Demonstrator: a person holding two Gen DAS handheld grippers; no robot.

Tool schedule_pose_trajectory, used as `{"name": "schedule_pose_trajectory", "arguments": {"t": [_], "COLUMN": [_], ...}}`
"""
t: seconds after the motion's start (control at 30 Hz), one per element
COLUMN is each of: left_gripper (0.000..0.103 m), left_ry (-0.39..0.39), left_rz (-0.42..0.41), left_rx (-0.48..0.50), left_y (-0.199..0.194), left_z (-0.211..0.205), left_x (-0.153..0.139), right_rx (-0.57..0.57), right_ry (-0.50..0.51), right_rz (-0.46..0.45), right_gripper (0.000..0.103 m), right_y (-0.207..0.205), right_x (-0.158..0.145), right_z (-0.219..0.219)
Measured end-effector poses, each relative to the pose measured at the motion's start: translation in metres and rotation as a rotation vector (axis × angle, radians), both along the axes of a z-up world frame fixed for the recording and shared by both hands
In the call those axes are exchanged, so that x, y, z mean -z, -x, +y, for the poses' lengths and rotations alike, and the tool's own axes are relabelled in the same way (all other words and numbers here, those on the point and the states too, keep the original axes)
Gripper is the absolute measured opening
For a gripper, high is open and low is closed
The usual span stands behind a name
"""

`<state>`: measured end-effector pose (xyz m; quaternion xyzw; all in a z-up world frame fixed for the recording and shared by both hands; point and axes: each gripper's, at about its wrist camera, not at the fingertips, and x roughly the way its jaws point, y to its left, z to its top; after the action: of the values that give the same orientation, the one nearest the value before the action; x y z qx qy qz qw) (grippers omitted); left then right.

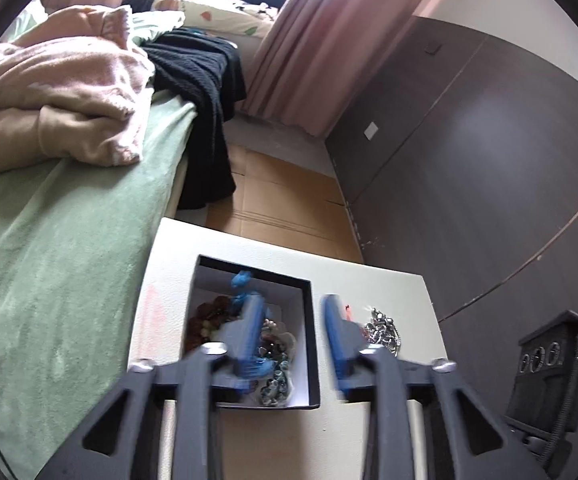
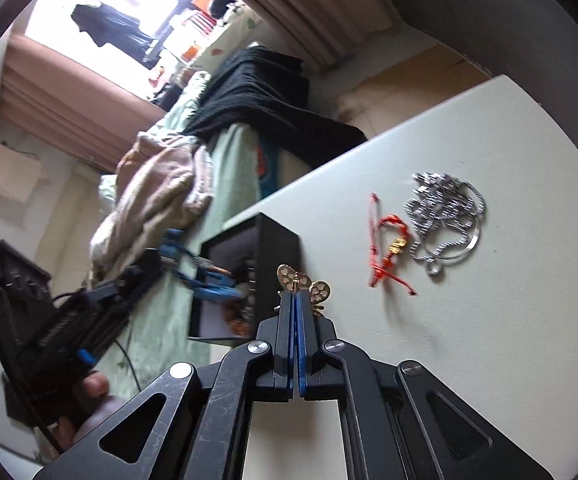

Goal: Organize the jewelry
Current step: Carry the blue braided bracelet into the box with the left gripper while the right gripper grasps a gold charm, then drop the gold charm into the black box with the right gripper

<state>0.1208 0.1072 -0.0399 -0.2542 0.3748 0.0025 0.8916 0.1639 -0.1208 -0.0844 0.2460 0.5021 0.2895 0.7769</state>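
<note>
A black jewelry box (image 1: 312, 320) with a white inside sits on the white table (image 1: 177, 264) and holds several beaded pieces (image 1: 277, 364). My left gripper (image 1: 293, 328) is open above the box's right wall, with blue fingers (image 1: 253, 328) blurred. My right gripper (image 2: 298, 300) is shut on a gold butterfly brooch (image 2: 303, 282), held above the table beside the box (image 2: 277, 264). A red string bracelet (image 2: 387, 246) and a silver chain pile (image 2: 443, 216) lie on the table; the pile also shows in the left wrist view (image 1: 383, 330).
A bed with a green blanket (image 1: 61, 264), pink clothes (image 1: 61, 92) and a black garment (image 1: 205, 92) stands to the left of the table. A dark wardrobe (image 1: 489, 152) is on the right. The left gripper (image 2: 193, 268) shows in the right wrist view.
</note>
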Motion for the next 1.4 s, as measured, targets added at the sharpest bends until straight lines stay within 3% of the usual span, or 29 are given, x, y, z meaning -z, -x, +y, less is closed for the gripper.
{"name": "schedule_pose_trajectory", "arguments": {"t": [0.03, 0.07, 0.47, 0.6, 0.63, 0.7, 0.73, 0.77, 0.9, 0.97, 1.03, 1.3, 1.4], "left_gripper": [0.057, 0.062, 0.064, 0.064, 0.064, 0.064, 0.064, 0.064, 0.064, 0.064, 0.064, 0.064, 0.064], "left_ry": [-0.002, -0.006, 0.009, 0.008, 0.009, 0.013, 0.015, 0.015, -0.004, -0.021, -0.039, -0.082, -0.101], "left_rz": [-0.002, -0.009, -0.039, -0.036, -0.031, -0.023, -0.02, -0.018, -0.034, -0.039, -0.04, -0.05, -0.048], "left_rx": [-0.013, -0.028, -0.094, -0.11, -0.115, -0.11, -0.106, -0.099, -0.069, -0.056, -0.039, -0.004, 0.007], "left_y": [0.001, 0.002, 0.007, 0.007, 0.007, 0.005, 0.005, 0.004, 0.004, 0.004, 0.004, 0.006, 0.006], "left_z": [0.002, 0.004, 0.031, 0.035, 0.036, 0.035, 0.034, 0.031, 0.016, 0.007, -0.003, -0.035, -0.048], "left_x": [0.0, -0.001, -0.006, -0.006, -0.004, -0.002, -0.001, -0.001, -0.005, -0.006, -0.006, -0.008, -0.008], "right_rx": [-0.006, -0.014, -0.084, -0.108, -0.117, -0.107, -0.086, -0.07, -0.05, -0.016, 0.016, 0.124, 0.163], "right_ry": [-0.018, -0.032, -0.127, -0.22, -0.219, -0.186, -0.162, -0.145, -0.113, -0.087, -0.068, -0.035, -0.029], "right_rz": [-0.013, -0.026, -0.078, -0.012, 0.008, 0.03, 0.025, 0.016, 0.014, 0.0, -0.009, -0.011, -0.014], "right_gripper": [0.002, 0.002, 0.002, 0.003, 0.008, 0.03, 0.047, 0.053, 0.057, 0.07, 0.076, 0.077, 0.082], "right_y": [0.001, 0.001, -0.006, -0.018, -0.02, -0.02, -0.02, -0.019, -0.018, -0.015, -0.013, -0.01, -0.009], "right_x": [-0.004, -0.007, -0.018, -0.009, -0.005, 0.0, 0.001, 0.0, -0.005, -0.009, -0.01, -0.015, -0.017], "right_z": [0.003, 0.008, 0.053, 0.064, 0.068, 0.07, 0.067, 0.064, 0.048, 0.035, 0.023, -0.026, -0.045]}}
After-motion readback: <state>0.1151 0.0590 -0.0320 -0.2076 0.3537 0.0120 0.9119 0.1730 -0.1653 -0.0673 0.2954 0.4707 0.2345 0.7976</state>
